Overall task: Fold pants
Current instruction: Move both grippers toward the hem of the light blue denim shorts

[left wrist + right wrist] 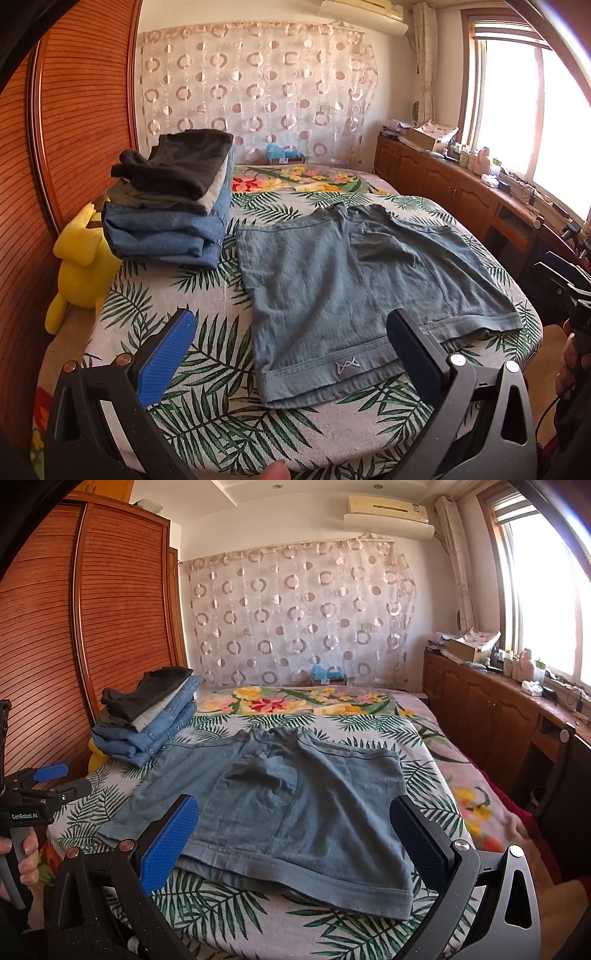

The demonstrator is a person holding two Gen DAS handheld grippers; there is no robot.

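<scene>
Both tools hover over the near edge of the bed (pixel 207 413). Nothing gripped.

Left tool (pixel 291 354): jaws spread wide, empty. Right tool (pixel 295 840): jaws spread wide, empty.

Pants (pixel 295 805) are grey-blue shorts lying flat on the leaf-print bedspread, directly ahead of both tools. Leg hems sit nearest the tools, the waistband at the far end. The long axis looks to run away from the tools, hem to waist, but fisheye distortion makes that hard to call. The two legs sit side by side and overlap slightly at the middle.

Relation that matters: the left tool sits in front of the left leg hem, the one with the small logo patch (pixel 346 368); its right finger (pixel 413 354) overlaps that hem in view, contact unclear. The right tool sits squarely in front of the right leg hem, and the hem passes between its jaws in view. Each tool is nearest its own side's hem corner.

My read: no fold made yet. Likely next is a pinch on the hem corners.

Room to move:
- Stack of folded clothes (pixel 173 195) is ahead-left of the left tool, just beside the shorts' far-left corner. Sweep there is tight.
- Yellow plush toy (pixel 79 266) is further left, off the fold path.
- Ahead-right of the right tool is open bedspread.
- The near bed edge is close under both tools, so the hem could slide off if dragged back.
</scene>
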